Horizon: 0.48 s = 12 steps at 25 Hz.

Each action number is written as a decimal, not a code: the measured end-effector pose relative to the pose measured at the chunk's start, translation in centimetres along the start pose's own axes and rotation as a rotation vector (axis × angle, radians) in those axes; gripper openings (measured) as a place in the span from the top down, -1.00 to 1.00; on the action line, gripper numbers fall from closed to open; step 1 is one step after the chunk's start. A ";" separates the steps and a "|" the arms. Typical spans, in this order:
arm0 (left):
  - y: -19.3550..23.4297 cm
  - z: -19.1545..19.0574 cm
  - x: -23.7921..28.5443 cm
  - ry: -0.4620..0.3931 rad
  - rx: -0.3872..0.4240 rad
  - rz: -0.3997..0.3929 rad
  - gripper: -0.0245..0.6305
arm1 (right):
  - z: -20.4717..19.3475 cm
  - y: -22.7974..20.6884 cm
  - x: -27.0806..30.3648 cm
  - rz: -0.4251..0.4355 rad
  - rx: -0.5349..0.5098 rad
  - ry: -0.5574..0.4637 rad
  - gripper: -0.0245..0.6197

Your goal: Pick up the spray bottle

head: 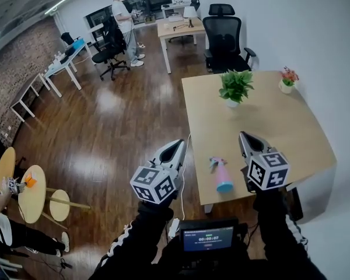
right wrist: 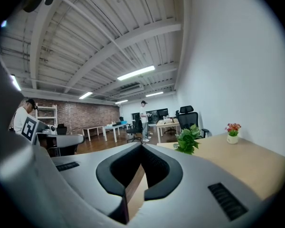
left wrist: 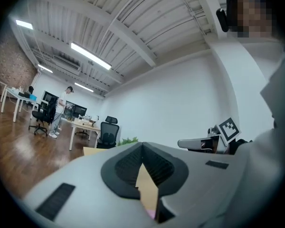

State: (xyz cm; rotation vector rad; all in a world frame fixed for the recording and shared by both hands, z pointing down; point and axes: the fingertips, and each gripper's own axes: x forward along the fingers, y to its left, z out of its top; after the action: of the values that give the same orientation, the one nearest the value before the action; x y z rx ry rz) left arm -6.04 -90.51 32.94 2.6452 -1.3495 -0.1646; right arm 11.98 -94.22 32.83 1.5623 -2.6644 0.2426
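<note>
The spray bottle (head: 221, 174), pink with a teal base and a teal trigger, stands near the front edge of the light wooden table (head: 280, 127). My left gripper (head: 179, 142) is held over the floor just left of the table's edge, its jaws shut and empty. My right gripper (head: 244, 135) hovers over the table just right of the bottle, also shut with nothing in it. The bottle sits between the two grippers, touching neither. In the left gripper view the jaws (left wrist: 142, 145) meet at the tip; in the right gripper view (right wrist: 142, 144) they do too.
A green potted plant (head: 234, 87) and a small pot of flowers (head: 288, 79) stand farther back on the table. A black office chair (head: 224, 37) is behind it. A person (head: 125, 22) stands by desks far off. Round side tables (head: 32, 194) are at the left.
</note>
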 end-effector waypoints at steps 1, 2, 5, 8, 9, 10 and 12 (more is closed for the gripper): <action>0.6 -0.1 0.9 0.008 -0.010 0.000 0.92 | 0.3 -0.5 1.2 0.002 -0.002 -0.002 0.91; 1.2 -0.2 1.8 0.017 -0.014 -0.006 0.92 | 0.6 -0.8 2.4 0.006 -0.006 0.003 0.91; 3.3 -0.5 3.9 0.058 -0.009 0.000 0.92 | -0.5 -0.9 6.2 0.053 -0.007 0.110 0.67; 6.7 -3.0 5.1 0.155 -0.015 0.046 0.92 | -4.7 -0.8 9.7 0.089 0.047 0.269 0.59; 7.8 -4.1 5.7 0.196 -0.023 0.051 0.92 | -6.4 -0.7 10.9 0.105 0.068 0.325 0.36; 8.8 -5.1 6.4 0.227 -0.042 0.053 0.87 | -8.1 -0.6 12.1 0.122 0.083 0.387 0.21; 10.5 -7.5 7.6 0.264 -0.103 0.057 0.83 | -12.2 -1.0 14.0 0.134 0.094 0.519 0.12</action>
State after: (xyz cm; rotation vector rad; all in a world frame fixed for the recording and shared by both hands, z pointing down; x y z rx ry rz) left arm -8.63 -101.97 42.15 2.4379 -1.2897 0.1163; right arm 5.41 -104.88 46.66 1.1376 -2.3661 0.6824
